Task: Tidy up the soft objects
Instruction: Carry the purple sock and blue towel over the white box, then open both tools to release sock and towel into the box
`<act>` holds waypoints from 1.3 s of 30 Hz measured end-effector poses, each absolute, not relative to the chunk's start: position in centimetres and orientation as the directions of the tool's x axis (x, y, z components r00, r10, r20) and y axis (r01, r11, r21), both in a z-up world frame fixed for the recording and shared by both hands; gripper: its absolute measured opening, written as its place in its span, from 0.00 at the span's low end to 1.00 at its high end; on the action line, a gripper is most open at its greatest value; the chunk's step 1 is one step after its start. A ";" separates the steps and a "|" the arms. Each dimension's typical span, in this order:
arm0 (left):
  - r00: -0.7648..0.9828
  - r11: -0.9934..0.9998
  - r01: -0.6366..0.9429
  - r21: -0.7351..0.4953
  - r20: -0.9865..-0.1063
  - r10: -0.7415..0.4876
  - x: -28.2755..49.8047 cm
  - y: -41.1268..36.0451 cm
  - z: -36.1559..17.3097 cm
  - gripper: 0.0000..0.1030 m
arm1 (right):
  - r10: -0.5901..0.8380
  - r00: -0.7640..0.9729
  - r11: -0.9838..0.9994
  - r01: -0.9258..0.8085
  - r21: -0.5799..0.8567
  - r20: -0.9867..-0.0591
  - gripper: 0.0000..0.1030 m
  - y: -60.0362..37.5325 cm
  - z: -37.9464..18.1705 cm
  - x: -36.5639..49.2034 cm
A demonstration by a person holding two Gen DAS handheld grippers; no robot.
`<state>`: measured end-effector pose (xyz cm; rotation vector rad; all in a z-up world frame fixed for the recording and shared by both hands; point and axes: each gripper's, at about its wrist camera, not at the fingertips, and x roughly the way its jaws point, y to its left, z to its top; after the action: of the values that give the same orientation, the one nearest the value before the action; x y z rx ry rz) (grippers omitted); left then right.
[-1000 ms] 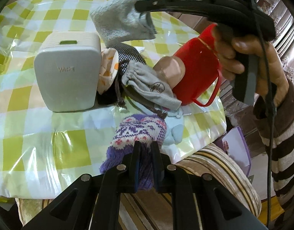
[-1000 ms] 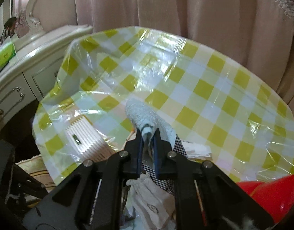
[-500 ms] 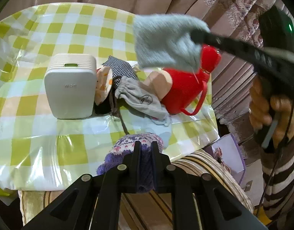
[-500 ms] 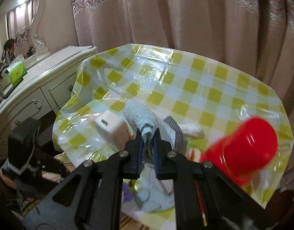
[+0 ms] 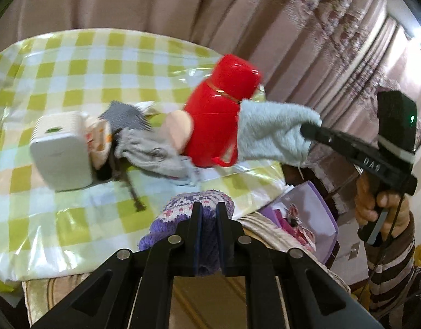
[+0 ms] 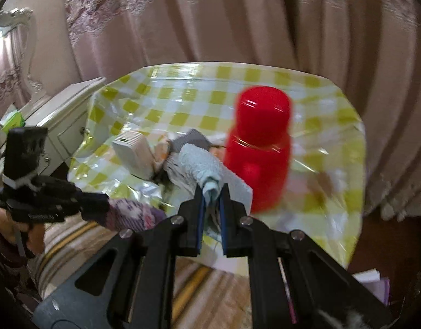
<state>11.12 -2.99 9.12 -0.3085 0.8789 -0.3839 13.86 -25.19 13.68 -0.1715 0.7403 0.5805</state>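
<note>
Left wrist view: the left tool [image 5: 209, 216] has its fingers pressed onto a purple-and-white knitted wool item [image 5: 194, 213]; the fingers hide its middle and its lower end is lost behind the tool body. It hangs just off the near edge of the worktop w/ yellow-green checked plastic cover [image 5: 73, 63]. Whole frame is motion-blurred. On the worktop, a white ribbed plastic box [image 5: 59, 153] stands at left, touching a pile of soft things: orange-print cloth, dark checked cloth, grey drawstring fabric pouch [image 5: 147, 150]. Edges inside the pile are hard to make out. A red plastic flask w/ handle [image 5: 218, 118] stands right of the pile. At right, the right tool [image 5: 310, 131] pinches a pale blue fluffy cloth [image 5: 270, 134] in the air, partly covering the flask. The hand grips the handle low at far right, sleeve striped, cut off by the frame.

Right wrist view: right tool [image 6: 210, 197] pinched on the rolled end of the blue cloth [image 6: 199, 164], which blocks most of the pile. Flask [image 6: 259, 148] is blurred. Left tool [image 6: 106, 205] enters from the left holding the knitted item [image 6: 131, 215] beyond the worktop's edge.
</note>
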 end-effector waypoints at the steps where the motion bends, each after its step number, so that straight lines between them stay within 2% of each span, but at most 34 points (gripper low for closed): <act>1: 0.575 0.887 0.211 -0.411 -0.681 -0.453 11.1 -3.6 9.4 0.10 | 0.422 0.600 0.840 -0.541 0.044 -0.680 0.12 -26.0 13.6 13.5; 15: 0.476 0.800 0.456 -0.389 -0.653 -0.589 12.7 -17.3 12.2 0.10 | 0.218 0.679 0.964 -0.261 0.047 -0.701 0.12 -39.8 12.2 9.5; 30: 0.228 0.673 0.627 -0.394 -0.732 -0.642 11.5 -34.4 8.1 0.10 | 0.039 0.641 0.999 0.005 0.055 -0.767 0.12 -50.7 7.5 5.7; 32: 0.200 0.654 0.632 -0.415 -0.728 -0.655 11.3 -35.9 7.7 0.16 | 0.002 0.626 0.999 0.036 0.031 -0.779 0.13 -51.5 7.0 5.5; 33: 0.186 0.646 0.634 -0.427 -0.726 -0.662 11.3 -36.3 7.6 0.18 | -0.011 0.615 0.998 0.052 0.027 -0.789 0.17 -51.9 6.6 5.4; 34: 0.165 0.639 0.634 -0.435 -0.731 -0.662 11.3 -36.9 7.4 0.29 | -0.013 0.604 0.997 0.066 0.033 -0.797 0.23 -52.3 6.3 5.3; 35: 0.157 0.638 0.634 -0.436 -0.736 -0.659 11.1 -37.4 7.3 0.44 | -0.015 0.597 0.996 0.076 0.038 -0.802 0.29 -52.6 6.1 5.2; 37: 0.150 0.637 0.638 -0.432 -0.742 -0.654 10.9 -38.0 7.2 0.56 | -0.024 0.593 0.994 0.098 0.043 -0.805 0.60 -53.1 5.8 5.0; 39: 0.160 0.641 0.638 -0.427 -0.741 -0.653 10.7 -37.9 7.2 0.57 | -0.026 0.599 0.994 0.103 0.045 -0.800 0.66 -53.2 5.8 4.7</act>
<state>10.70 -37.87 7.24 -0.0158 1.0673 -0.9223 4.75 -53.22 5.80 0.0898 0.9254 -0.0748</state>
